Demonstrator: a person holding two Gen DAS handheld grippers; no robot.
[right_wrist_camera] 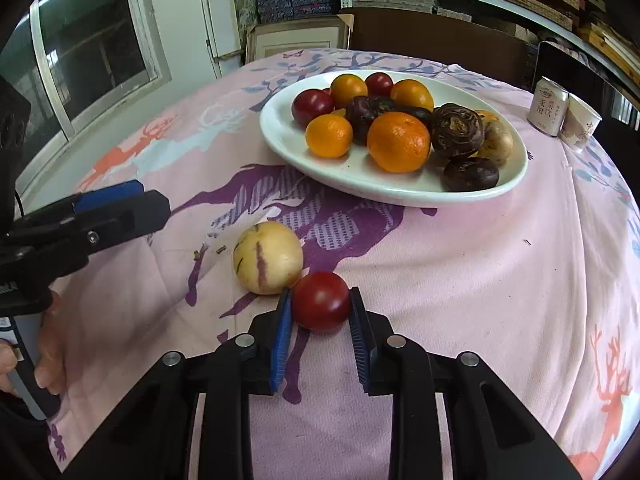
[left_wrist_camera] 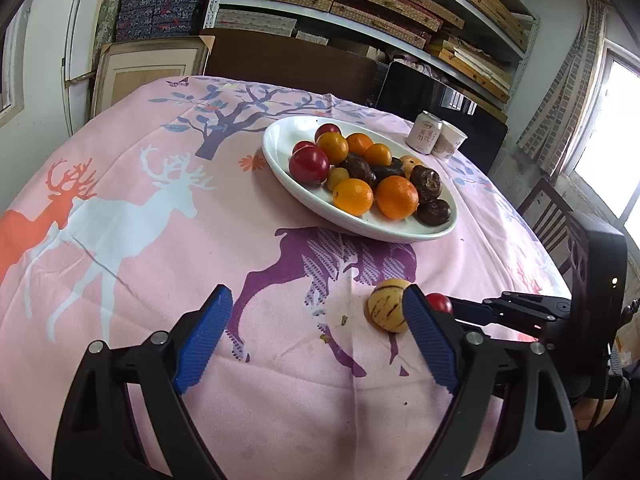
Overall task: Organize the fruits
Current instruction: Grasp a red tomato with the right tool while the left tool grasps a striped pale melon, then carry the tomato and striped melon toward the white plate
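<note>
On the left side of the right wrist view we see our left gripper reaching in over the pink deer-print tablecloth, with part of a hand on its handle at the lower left edge. In its own camera the left gripper has its blue pads spread wide, with only cloth between them and nothing held.

Just right of it lies a pale yellow fruit with purple stripes on the cloth, next to a few small crumbs. In the left wrist view this striped fruit shows just beyond the tip of the right-hand pad, partly covered by it; we cannot tell whether they touch.

Against the striped fruit's lower right sits a red plum-like fruit, and our right gripper pinches it: both blue pads press on its sides while it rests on the cloth. From the left camera only a sliver of that red fruit shows behind the pad.

Farther back, right of centre, a white oval plate holds oranges, more red fruits and dark brown fruits, piled touching one another.

At the far right edge of the table a can and a paper cup stand upright, side by side.
</note>
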